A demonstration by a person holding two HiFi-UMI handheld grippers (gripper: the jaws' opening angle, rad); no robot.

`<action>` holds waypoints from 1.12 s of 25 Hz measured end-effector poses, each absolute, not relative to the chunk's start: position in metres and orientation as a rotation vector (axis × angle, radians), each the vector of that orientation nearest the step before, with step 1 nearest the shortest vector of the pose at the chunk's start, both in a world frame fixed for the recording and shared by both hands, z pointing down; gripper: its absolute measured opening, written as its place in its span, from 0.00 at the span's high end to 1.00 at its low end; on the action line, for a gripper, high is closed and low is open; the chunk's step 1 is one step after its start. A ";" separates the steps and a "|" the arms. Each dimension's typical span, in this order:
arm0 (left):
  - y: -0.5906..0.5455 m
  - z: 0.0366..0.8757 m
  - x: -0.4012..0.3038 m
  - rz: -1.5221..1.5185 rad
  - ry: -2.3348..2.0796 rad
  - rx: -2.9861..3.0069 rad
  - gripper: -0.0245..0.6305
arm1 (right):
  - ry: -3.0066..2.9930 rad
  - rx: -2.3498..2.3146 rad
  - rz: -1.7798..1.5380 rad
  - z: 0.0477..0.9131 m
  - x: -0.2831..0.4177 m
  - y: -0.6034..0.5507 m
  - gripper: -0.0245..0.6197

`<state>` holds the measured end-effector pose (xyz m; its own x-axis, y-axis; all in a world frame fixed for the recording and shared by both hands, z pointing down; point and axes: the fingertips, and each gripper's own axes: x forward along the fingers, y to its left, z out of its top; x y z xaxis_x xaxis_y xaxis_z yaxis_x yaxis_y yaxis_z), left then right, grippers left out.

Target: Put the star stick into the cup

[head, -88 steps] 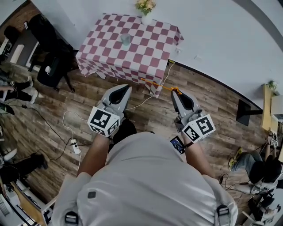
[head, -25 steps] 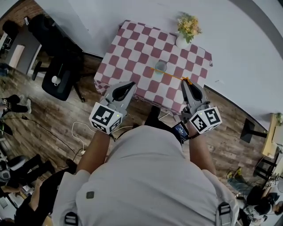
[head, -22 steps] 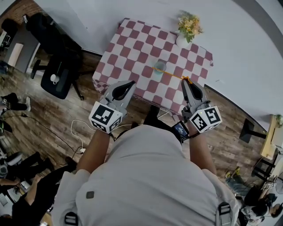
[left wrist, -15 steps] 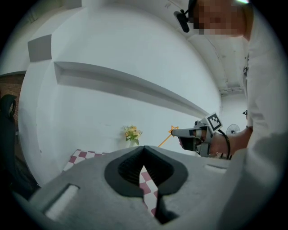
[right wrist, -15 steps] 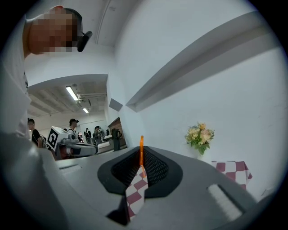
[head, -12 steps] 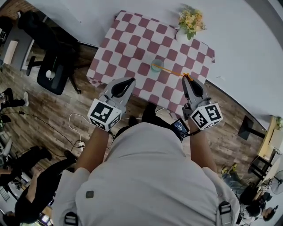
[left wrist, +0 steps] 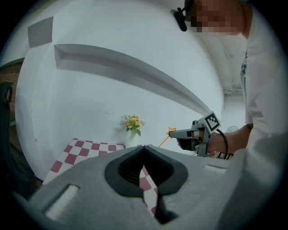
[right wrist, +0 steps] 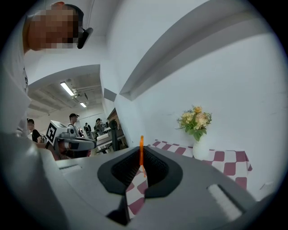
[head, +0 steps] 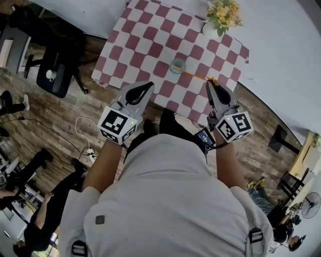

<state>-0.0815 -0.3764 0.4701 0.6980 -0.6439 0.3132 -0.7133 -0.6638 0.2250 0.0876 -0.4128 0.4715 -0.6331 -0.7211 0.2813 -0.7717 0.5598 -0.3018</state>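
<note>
The thin orange stick with a small yellow star at one end is, by my reading, at the cup but not yet let go into it. In the head view it lies as a slanted line in the upper middle of the frame. Its star end sits at the tips of the right gripper, and its bare end reaches the rim of the small, pale blue-green, clear-looking cup. From above I cannot tell whether that end hangs over the mouth or has dipped inside. The cup stands upright on the table with the red-and-white checked cloth. So the pick-up is done and the carry looks nearly done. What seems left is to lower the bare end in and release it. The right gripper is closed narrowly on the stick, which shows in the right gripper view as an upright orange line pinched between the dark pads. In the left gripper view the star shows just off those jaw tips, with the shaft slanting down to the left. The left gripper has its jaws drawn together with nothing between them. It sits over the table's near edge, to the lower left of the cup and not touching it. A white vase of yellow flowers stands at the table's upper right, apart from the cup.
</note>
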 end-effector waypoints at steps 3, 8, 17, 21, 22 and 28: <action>-0.380 0.480 -0.078 0.309 -1.054 2.561 0.96 | -2.639 1.275 0.639 0.487 0.093 -0.417 0.92; -0.386 0.493 -0.074 0.328 -1.036 2.540 0.96 | -2.607 1.259 0.676 0.507 0.096 -0.424 0.92; -0.393 0.514 -0.070 0.354 -1.035 2.488 0.96 | -2.564 1.224 0.740 0.538 0.099 -0.433 0.92; -0.394 0.520 -0.068 0.360 -1.034 2.474 0.96 | -2.555 1.198 0.745 0.549 0.096 -0.435 0.92; -0.394 0.521 -0.068 0.361 -1.032 2.472 0.96 | -2.555 1.191 0.751 0.552 0.094 -0.435 0.92; -0.389 0.522 -0.061 0.351 -1.012 2.472 0.96 | -2.550 1.169 0.779 0.560 0.089 -0.436 0.88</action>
<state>-0.0613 -0.3893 0.5225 0.6993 -0.5991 0.3899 -0.7118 -0.6332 0.3038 0.0893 -0.4365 0.5598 -0.6553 -0.6328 0.4124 -0.7552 0.5406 -0.3706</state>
